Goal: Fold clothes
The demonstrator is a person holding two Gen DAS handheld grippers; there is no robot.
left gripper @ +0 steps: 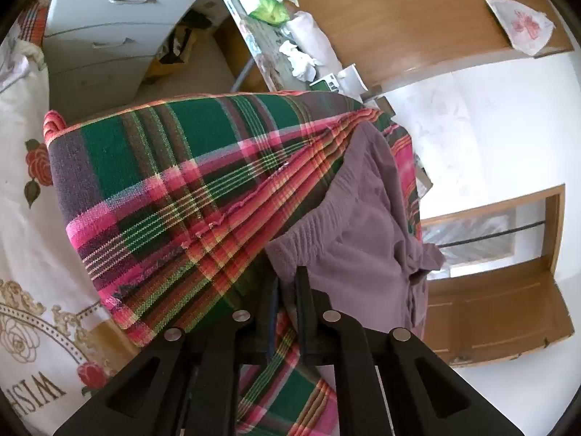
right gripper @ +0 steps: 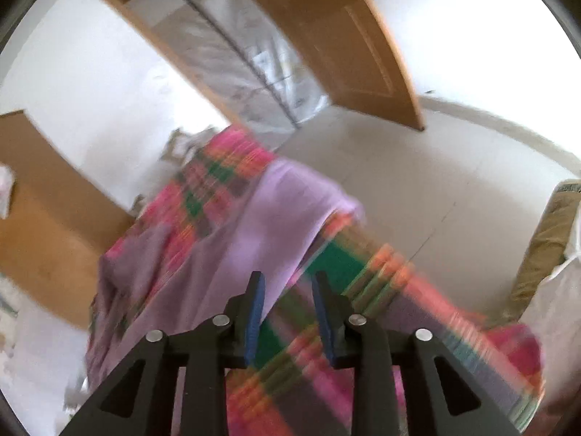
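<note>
A purple garment point(left gripper: 363, 225) with a gathered waistband lies on a green, pink and orange plaid cloth point(left gripper: 174, 167) that covers a raised surface. My left gripper point(left gripper: 288, 279) has its fingers close together, pinching the garment's near edge. The right wrist view is motion-blurred. There the purple garment point(right gripper: 276, 218) drapes across the plaid cloth point(right gripper: 399, 290). My right gripper point(right gripper: 287, 283) hovers over it with its blue pads point(right gripper: 254, 309) apart and nothing clamped between them.
A white chest of drawers point(left gripper: 109, 18) and a cluttered narrow table point(left gripper: 276, 43) stand beyond the cloth. A wooden cabinet point(left gripper: 399, 18), an open wooden door point(right gripper: 363, 36) and pale floor tiles point(right gripper: 435, 181) surround it. A floral sheet point(left gripper: 21, 225) lies at the left.
</note>
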